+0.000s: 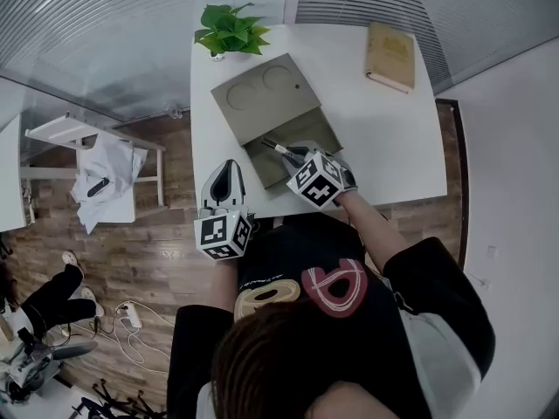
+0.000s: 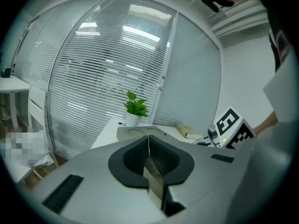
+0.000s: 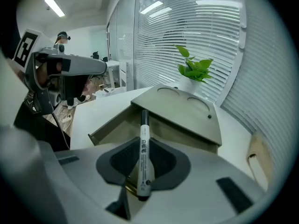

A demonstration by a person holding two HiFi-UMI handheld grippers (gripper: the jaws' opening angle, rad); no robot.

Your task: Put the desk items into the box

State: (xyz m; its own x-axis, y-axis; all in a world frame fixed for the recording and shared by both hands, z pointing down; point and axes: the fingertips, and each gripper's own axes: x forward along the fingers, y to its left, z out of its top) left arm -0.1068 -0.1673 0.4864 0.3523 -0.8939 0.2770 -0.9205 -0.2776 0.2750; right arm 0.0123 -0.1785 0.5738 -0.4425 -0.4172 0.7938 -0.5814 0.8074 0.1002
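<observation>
My right gripper (image 1: pixel 300 156) is clamped on a white marker pen with a black cap (image 3: pixel 143 141), tip aimed at the open khaki cardboard box (image 1: pixel 307 129) mid-tabletop. The marker isn't in yet, and what I see of the box looks empty. My left gripper (image 2: pixel 149 155), jaws together on nothing, hangs off the near left edge. A tan hardcover book (image 1: pixel 390 55) waits at the far right corner, probably next. Black Chinese characters run down the marker's barrel (likely "whiteboard pen"); the smaller print is unreadable.
</observation>
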